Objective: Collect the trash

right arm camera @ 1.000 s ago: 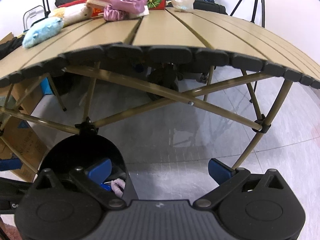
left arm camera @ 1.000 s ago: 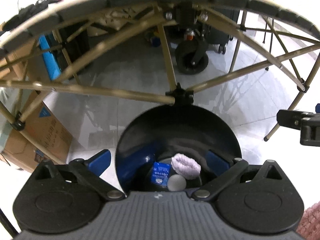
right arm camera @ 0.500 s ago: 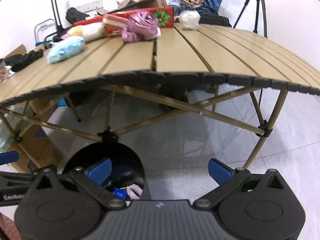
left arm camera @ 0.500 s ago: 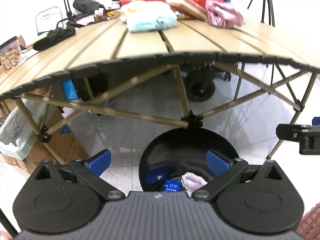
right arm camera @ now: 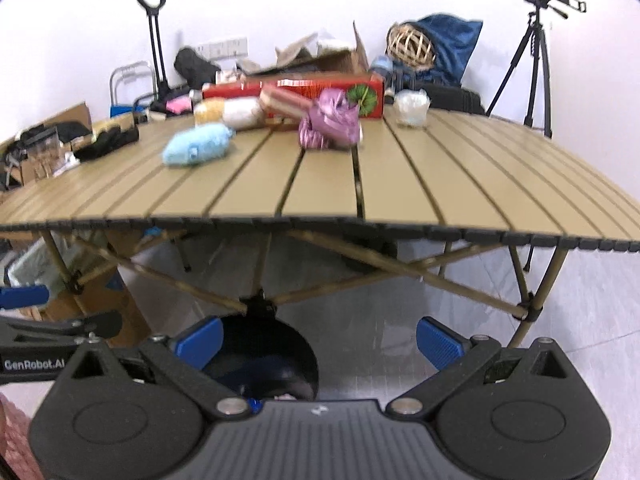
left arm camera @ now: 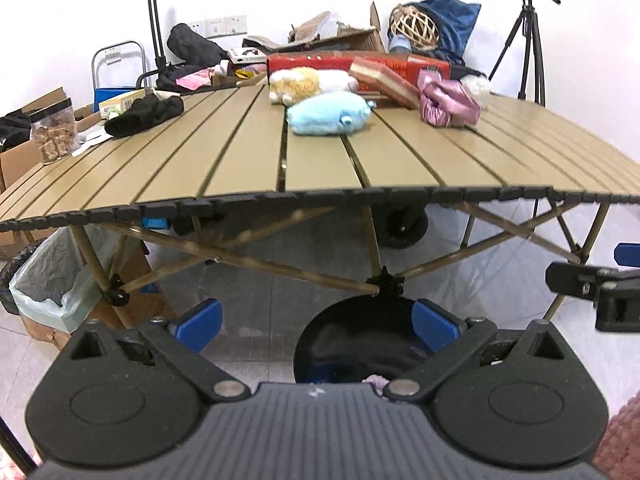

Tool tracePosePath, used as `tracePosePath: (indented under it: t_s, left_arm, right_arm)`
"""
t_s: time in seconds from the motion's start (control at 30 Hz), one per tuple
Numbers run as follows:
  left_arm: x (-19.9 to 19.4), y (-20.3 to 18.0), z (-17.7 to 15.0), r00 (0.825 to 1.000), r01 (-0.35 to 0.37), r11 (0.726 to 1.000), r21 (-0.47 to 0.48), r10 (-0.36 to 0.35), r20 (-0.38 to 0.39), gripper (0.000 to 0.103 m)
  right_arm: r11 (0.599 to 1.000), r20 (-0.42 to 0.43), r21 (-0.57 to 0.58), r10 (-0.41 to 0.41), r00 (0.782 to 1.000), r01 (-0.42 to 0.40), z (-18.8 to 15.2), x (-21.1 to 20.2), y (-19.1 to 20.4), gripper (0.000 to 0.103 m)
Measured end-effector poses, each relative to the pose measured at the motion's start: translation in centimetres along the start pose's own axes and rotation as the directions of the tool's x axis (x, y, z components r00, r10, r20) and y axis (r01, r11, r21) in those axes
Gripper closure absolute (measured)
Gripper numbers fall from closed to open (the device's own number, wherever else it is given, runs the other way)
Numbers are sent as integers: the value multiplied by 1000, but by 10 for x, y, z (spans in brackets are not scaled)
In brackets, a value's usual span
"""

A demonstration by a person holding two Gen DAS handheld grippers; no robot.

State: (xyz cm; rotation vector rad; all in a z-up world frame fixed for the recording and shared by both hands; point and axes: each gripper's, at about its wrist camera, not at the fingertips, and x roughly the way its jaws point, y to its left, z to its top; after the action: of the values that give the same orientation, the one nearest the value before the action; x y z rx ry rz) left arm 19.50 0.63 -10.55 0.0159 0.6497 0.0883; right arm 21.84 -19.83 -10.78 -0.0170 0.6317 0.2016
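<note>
Both grippers have lifted away from the black bin (left arm camera: 360, 344) on the floor to face the bench (left arm camera: 320, 160); left gripper (left arm camera: 316, 320) and right gripper (right arm camera: 318, 338) jaws spread, empty. Collected scraps sit in the bin, so another pickup looks next

Each tool (left arm camera: 316, 322) is built of black plastic with blue fingertips (left arm camera: 200, 323), silver screws and a ribbed grey base

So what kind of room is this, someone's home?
Probably a storage or workroom set up for recording, not a lived-in home. A folding camp table holds toys and boxes, a camera tripod stands by the wall, and cardboard boxes crowd the tiled floor.
</note>
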Motion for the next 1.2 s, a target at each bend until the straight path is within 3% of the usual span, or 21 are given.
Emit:
tracePosePath:
  t_s: [0.33,0.73,1.2]
  left_arm:
    - [-18,7,29,995,1,999,-35,2,97,0]
    - [-9,-3,73,981,15,998,-56,-4,196,0]
    - [35,-1,110,979,26,996,-84,-8,202,0]
  right_arm:
    - [1000,116,31,3,993,-6,23,-17,-4,0]
    - [1000,221,31,-7,975,0,54,-6,-6,0]
    - [998,291,51,-46,956,32,90,34,-13,0]
